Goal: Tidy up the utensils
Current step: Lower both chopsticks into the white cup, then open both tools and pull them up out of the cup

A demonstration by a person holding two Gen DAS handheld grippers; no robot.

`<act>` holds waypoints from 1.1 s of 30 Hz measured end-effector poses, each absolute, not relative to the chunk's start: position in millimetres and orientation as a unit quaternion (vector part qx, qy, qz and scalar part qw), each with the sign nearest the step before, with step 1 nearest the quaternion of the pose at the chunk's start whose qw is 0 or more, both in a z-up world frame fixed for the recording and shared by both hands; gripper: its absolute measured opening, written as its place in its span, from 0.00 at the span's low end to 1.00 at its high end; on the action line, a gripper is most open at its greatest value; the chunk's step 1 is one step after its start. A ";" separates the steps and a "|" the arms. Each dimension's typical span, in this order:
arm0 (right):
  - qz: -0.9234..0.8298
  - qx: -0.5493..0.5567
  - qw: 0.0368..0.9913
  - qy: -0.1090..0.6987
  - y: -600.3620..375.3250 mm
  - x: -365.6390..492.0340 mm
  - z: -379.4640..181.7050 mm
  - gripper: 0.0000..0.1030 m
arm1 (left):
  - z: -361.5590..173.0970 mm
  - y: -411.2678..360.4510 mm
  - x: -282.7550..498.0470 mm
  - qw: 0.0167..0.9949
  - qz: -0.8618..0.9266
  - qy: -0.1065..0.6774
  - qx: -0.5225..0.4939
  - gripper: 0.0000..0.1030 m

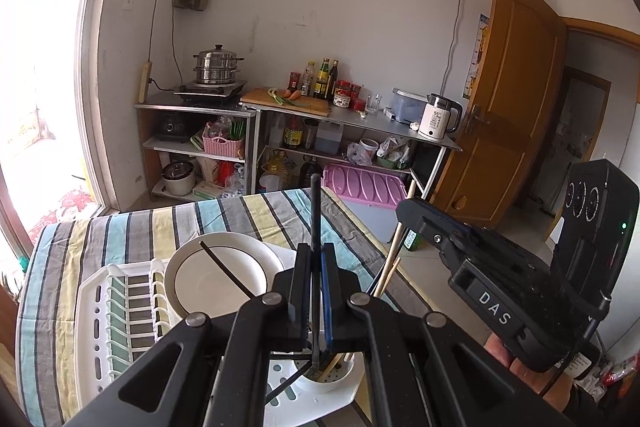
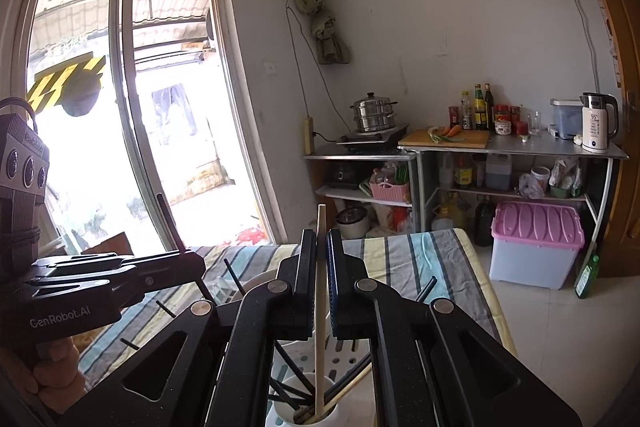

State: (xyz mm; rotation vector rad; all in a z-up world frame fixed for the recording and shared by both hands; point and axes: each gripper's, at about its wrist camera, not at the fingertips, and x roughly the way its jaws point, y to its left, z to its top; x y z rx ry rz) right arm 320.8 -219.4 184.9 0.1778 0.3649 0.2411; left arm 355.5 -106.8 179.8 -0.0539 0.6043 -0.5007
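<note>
each gripper, left gripper (image 1: 315, 267) and right gripper (image 2: 320, 259), pinches one upright chopstick, black chopstick (image 1: 315, 211) and pale chopstick (image 2: 320, 227), directly above the white holder cup (image 2: 304, 399)

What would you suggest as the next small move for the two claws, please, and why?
Probably open both claws. The left claw is shut on a black chopstick and the right claw on a wooden chopstick, and both sticks' lower ends already sit in the white holder cup, so letting go should leave them standing there.
</note>
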 end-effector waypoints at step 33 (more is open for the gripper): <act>0.108 0.081 0.960 0.244 -226.5 305.2 146.4 0.14 | 142.9 -92.6 339.0 0.924 -0.212 0.317 -0.008 0.07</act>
